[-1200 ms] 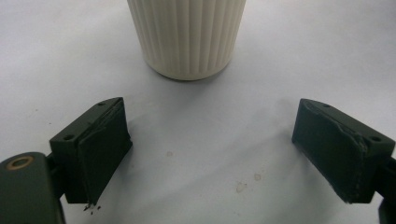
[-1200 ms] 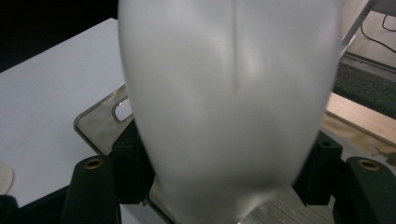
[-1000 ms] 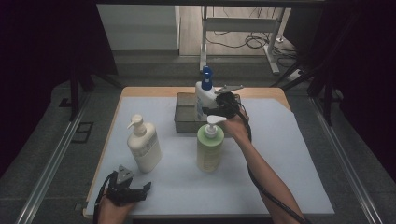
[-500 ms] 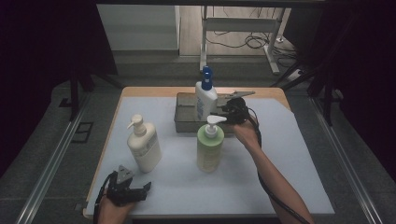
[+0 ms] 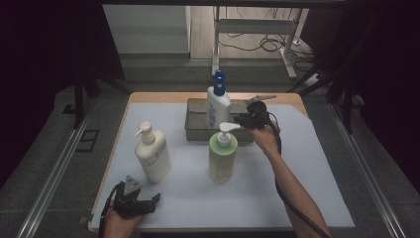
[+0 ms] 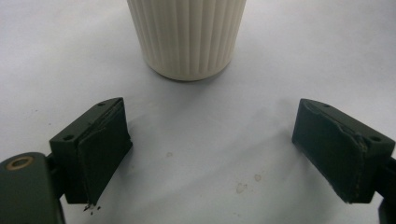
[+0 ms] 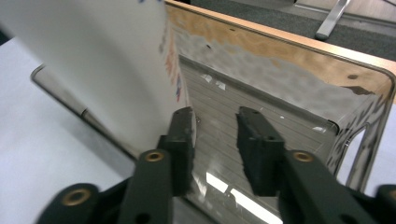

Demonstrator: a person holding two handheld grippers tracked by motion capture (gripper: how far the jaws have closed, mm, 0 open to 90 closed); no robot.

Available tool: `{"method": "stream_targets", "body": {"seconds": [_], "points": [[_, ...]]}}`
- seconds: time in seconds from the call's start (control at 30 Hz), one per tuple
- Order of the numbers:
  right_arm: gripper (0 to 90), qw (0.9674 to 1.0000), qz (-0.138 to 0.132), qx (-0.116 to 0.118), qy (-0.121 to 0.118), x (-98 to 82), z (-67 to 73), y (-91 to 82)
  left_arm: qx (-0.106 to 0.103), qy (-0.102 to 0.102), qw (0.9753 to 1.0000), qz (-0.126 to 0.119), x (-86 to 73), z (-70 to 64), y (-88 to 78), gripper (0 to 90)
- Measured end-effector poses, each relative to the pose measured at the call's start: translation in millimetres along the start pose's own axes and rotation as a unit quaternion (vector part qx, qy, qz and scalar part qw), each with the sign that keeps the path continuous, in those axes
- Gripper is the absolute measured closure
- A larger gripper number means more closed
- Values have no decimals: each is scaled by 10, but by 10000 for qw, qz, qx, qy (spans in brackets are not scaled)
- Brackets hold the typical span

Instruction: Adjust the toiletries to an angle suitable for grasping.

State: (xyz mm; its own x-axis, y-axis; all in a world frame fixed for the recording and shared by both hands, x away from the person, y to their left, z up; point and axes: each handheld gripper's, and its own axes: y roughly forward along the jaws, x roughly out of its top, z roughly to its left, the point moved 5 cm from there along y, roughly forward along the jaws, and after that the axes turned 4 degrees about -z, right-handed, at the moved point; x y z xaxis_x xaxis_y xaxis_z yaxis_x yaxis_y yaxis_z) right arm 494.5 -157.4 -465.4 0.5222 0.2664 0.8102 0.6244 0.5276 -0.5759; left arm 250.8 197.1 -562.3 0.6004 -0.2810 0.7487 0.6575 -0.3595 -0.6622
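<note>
A white bottle with a blue pump (image 5: pixel 218 103) stands upright in a metal tray (image 5: pixel 194 130) at the back of the table. My right gripper (image 5: pixel 239 119) hovers just right of it, above the tray. In the right gripper view the white bottle (image 7: pixel 102 70) is beside the left jaw, outside the gap. The right gripper (image 7: pixel 215 117) is open; its jaws have just been closing to a narrow gap with nothing between them. My left gripper (image 5: pixel 148 202) rests at the front left, wide open. In its own view the left gripper (image 6: pixel 210 126) faces the ribbed cream bottle (image 6: pixel 187 37).
A green pump bottle (image 5: pixel 222 157) stands in front of the tray, close under my right forearm. The cream pump bottle (image 5: pixel 153 154) stands left of centre. A white mat (image 5: pixel 307 168) covers the wooden table. The tray's shiny wall (image 7: pixel 285 65) lies ahead of the right jaws.
My right gripper has drawn back to the right and a little lower, away from the white bottle, and its jaws have narrowed. The left gripper and the bottles have stayed put.
</note>
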Motion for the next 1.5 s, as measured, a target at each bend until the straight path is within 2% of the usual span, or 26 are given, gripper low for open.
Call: {"method": "stream_targets", "body": {"seconds": [0.13, 0.3, 0.53, 0.6, 0.77, 0.8, 0.9, 0.93, 1.2, 1.5], "points": [[804, 10000, 18, -43, -20, 41, 17, 97, -2, 0, 10000, 2, 0, 0, 0, 105], [885, 9999, 89, -111, -83, 92, 67, 211, -1, -1, 10000, 2, 0, 0, 0, 105], [892, 9996, 263, -118, -48, 97, 87, 350, -3, 0, 10000, 4, 1, 0, 0, 105], [889, 9995, 322, -46, 11, 77, 89, 401, -4, 0, 10000, 5, 1, 1, 0, 105], [891, 9992, 403, -34, -20, 48, 98, 455, -2, 3, 10000, 6, 1, 1, 0, 105], [892, 9992, 388, -12, 77, 47, 92, 469, -4, 2, 10000, 7, 1, 1, 0, 105], [893, 9991, 428, 13, 49, 40, 91, 472, -6, 5, 10000, 9, 1, 2, 0, 105], [893, 9990, 431, -20, 114, 40, 95, 477, -6, 4, 10000, 10, 1, 1, 0, 105], [892, 9987, 511, -4, 31, 0, 138, 531, -5, 5, 10000, 12, 2, 1, 1, 105], [890, 9982, 583, 127, -34, -7, 234, 604, -7, 4, 10000, 14, 2, 2, 1, 105]]}}
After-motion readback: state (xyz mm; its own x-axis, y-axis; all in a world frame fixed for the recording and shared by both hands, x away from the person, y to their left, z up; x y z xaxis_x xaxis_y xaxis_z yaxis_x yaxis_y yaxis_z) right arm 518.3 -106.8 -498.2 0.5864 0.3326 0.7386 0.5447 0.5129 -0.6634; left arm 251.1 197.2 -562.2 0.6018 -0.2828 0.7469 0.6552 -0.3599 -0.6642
